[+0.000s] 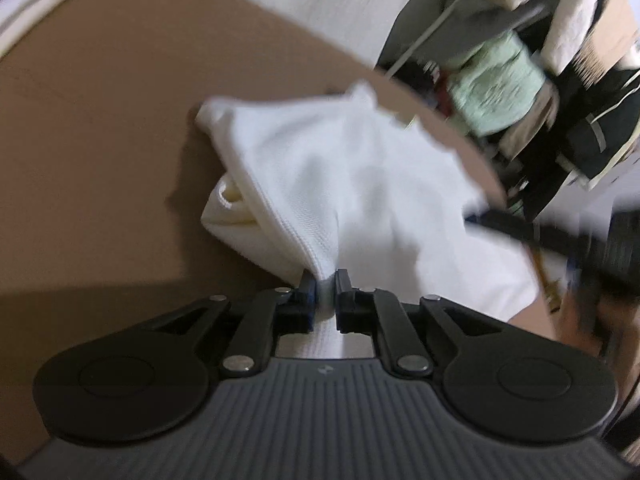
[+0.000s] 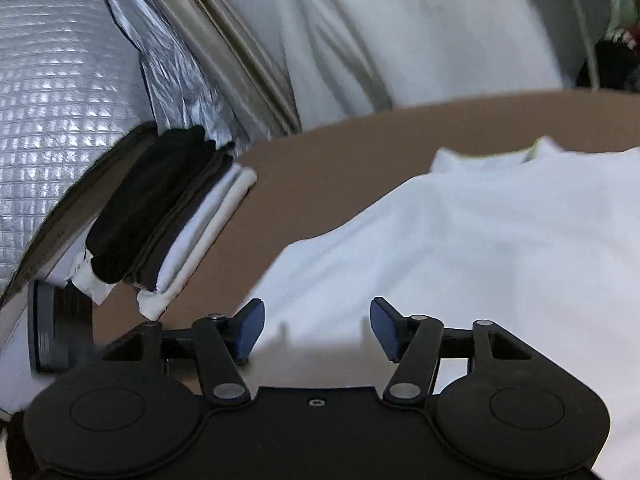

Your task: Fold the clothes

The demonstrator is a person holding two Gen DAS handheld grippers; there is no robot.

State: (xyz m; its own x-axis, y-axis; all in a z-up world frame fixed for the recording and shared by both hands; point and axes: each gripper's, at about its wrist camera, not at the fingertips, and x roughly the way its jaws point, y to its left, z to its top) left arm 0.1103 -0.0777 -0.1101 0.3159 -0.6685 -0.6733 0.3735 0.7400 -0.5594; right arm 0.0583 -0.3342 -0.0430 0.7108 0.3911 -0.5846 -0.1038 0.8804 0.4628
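White cloth (image 1: 360, 168) lies bunched on the brown table (image 1: 100, 140), not folded yet. The left gripper (image 1: 326, 284) pinches its near edge tight. The right gripper (image 2: 317, 328) hangs open above it. Folded clothes (image 2: 168, 216) sit stacked at the table's far side.

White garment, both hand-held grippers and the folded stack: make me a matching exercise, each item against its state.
Items:
1. left hand-held gripper
2. right hand-held gripper
3. white garment
4. stack of folded clothes

States:
A. open above the fabric
B. dark pieces over white ones
C. shut on an edge of cloth
D. spread over the brown table

Pairs: 1-C, 2-A, 3-D, 4-B
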